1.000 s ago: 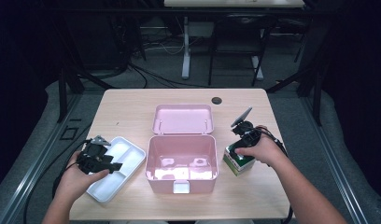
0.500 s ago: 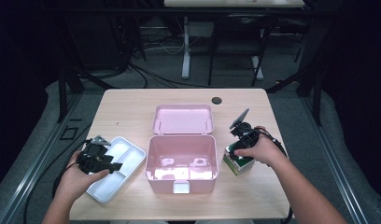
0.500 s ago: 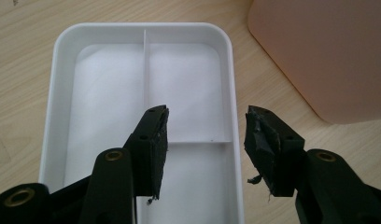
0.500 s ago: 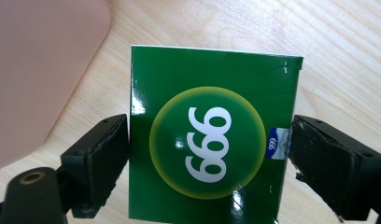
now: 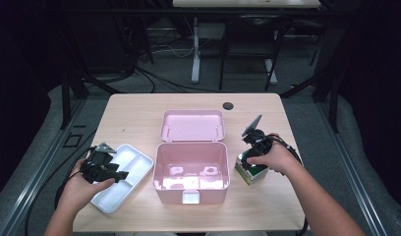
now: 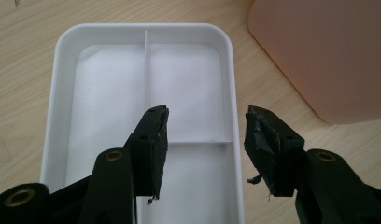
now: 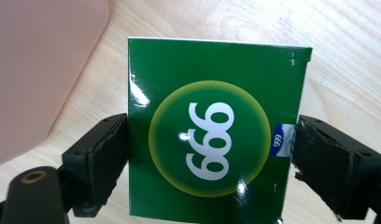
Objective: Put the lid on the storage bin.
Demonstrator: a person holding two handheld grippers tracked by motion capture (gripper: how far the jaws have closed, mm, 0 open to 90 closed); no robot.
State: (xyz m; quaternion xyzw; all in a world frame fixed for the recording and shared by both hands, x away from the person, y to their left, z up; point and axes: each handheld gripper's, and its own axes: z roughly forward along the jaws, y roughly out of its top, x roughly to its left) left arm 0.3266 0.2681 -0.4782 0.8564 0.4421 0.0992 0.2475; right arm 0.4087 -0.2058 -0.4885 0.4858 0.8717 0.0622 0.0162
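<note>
While the pink plastic storage box (image 5: 191,169) sits open mid-table with its lid (image 5: 192,125) laid back on the far side, high view has the left gripper (image 5: 106,167) hovering over the white divided plastic tray (image 5: 131,173) at the near left. Right gripper (image 5: 251,158) is down on the green cardboard carton (image 5: 254,174), which stands on the table just right of the box. Box interior looks empty, so my guess is the carton goes in there, with the tray staged close by for the same reason.

Left gripper view: jaws spread, nothing between them, poised above the tray's divider and right rim (image 6: 233,93). Three compartments, all bare. Pink box wall (image 6: 328,51) sits at upper right, close to the tray but not touching it.

Right gripper view: jaws straddle the carton (image 7: 216,135), one pad at each side edge. Left pad looks in contact, right pad is at the edge; can't tell if it's squeezing yet. Grip across the narrow width suits a straight lift. Front reads "999" in white on a green-yellow disc, upside down to this camera; small blue tab (image 7: 277,140) at the right edge repeats "999". Carton still rests on the wood.
</note>
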